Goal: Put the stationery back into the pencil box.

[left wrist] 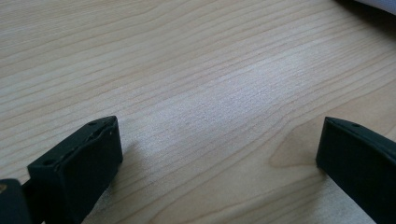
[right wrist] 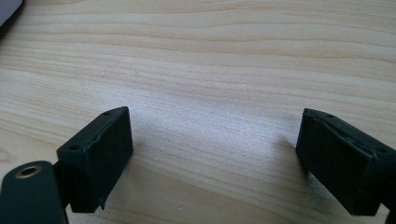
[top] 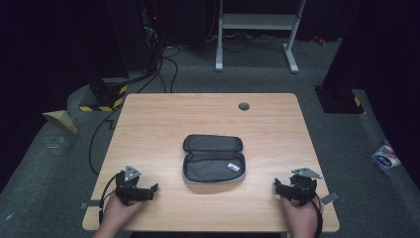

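You're holding both tools low at the near edge of the wooden table [top: 148,119], and the dark zip case [top: 213,158] is lying flopped open in the middle of it, between your two hands and a little farther from you than either. Its long axis is running left to right across the table, with the narrower lid half folded back on the far side and the wider half, carrying a small white label [top: 234,167], sitting nearer you. The left gripper [top: 154,189] is pointing inward toward the case from the near left; the right gripper [top: 276,185] is doing the same from the near right, so the case is lying ahead and inboard of each. The two look about equally near, the left perhaps a touch closer, but I wouldn't bet on it. Both sets of jaws are standing spread wide with nothing between them: the left gripper view is showing bare wood grain between the two black pads, and the right gripper view the same. What those close views are adding is the gap itself, which the high view leaves too small to judge; what the high view is giving you is the whole case and its lie. A dark sliver [right wrist: 9,11] at the top left corner of the right gripper view may be the case's edge.
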Demonstrator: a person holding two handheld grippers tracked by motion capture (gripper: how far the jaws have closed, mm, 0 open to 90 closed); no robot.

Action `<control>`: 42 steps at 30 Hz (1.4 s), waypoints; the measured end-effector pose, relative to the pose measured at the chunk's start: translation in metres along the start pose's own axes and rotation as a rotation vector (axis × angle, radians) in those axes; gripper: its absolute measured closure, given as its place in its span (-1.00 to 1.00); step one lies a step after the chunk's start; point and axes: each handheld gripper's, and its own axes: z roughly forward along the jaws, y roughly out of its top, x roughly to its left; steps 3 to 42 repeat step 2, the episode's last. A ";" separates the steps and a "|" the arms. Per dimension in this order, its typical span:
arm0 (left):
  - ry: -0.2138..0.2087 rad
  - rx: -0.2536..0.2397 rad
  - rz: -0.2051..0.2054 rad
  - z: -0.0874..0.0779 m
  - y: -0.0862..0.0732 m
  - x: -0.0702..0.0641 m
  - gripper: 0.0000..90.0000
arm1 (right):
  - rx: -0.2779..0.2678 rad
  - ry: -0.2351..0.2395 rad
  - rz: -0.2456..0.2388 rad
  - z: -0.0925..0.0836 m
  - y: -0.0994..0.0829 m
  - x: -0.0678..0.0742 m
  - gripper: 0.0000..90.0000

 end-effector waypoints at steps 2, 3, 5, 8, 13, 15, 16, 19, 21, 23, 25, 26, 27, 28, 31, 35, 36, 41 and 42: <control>-0.001 0.000 0.000 0.000 0.000 0.000 -0.99 | 0.000 0.001 0.002 0.000 0.000 0.000 -0.77; -0.001 0.000 0.000 0.000 0.000 0.000 -0.99 | 0.000 0.001 0.002 0.000 0.000 0.000 -0.77; -0.001 0.000 0.000 0.000 0.000 0.000 -0.99 | 0.000 0.001 0.002 0.000 0.000 0.000 -0.77; -0.001 0.000 0.000 0.000 0.000 0.000 -0.99 | 0.000 0.001 0.002 0.000 0.000 0.000 -0.77; -0.001 0.000 0.000 0.000 0.000 0.000 -0.99 | 0.000 0.001 0.002 0.000 0.000 0.000 -0.77; -0.001 0.000 0.000 0.000 0.000 0.000 -0.99 | 0.000 0.001 0.002 0.000 0.000 0.000 -0.77; -0.001 0.000 0.000 0.000 0.000 0.000 -0.99 | 0.000 0.001 0.002 0.000 0.000 0.000 -0.77; -0.001 0.000 0.000 0.000 0.000 0.000 -0.99 | 0.000 0.001 0.002 0.000 0.000 0.000 -0.77; -0.001 0.000 0.000 0.000 0.000 0.000 -0.99 | 0.000 0.001 0.002 0.000 0.000 0.000 -0.77; -0.001 0.000 0.000 0.000 0.000 0.000 -0.99 | 0.000 0.001 0.002 0.000 0.000 0.000 -0.77; -0.001 0.000 0.000 0.000 0.000 0.000 -0.99 | 0.000 0.001 0.002 0.000 0.000 0.000 -0.77; -0.001 0.000 0.000 0.000 0.000 0.000 -0.99 | 0.000 0.001 0.002 0.000 0.000 0.000 -0.77; -0.001 0.000 0.000 0.000 0.000 0.000 -0.99 | 0.000 0.001 0.002 0.000 0.000 0.000 -0.77; -0.001 0.000 0.000 0.000 0.000 0.000 -0.99 | 0.000 0.001 0.002 0.000 0.000 0.000 -0.77; -0.001 0.000 0.000 0.000 0.000 0.000 -0.99 | 0.000 0.001 0.002 0.000 0.000 0.000 -0.77; -0.001 0.000 0.000 0.000 0.000 0.000 -0.99 | 0.000 0.001 0.002 0.000 0.000 0.000 -0.77; -0.001 0.000 0.000 0.000 0.000 0.000 -0.99 | 0.000 0.001 0.002 0.000 0.000 0.000 -0.77; -0.001 0.000 0.000 0.000 0.000 0.000 -0.99 | 0.000 0.001 0.002 0.000 0.000 0.000 -0.77; -0.001 0.000 0.000 0.000 0.000 0.000 -0.99 | 0.000 0.001 0.002 0.000 0.000 0.000 -0.77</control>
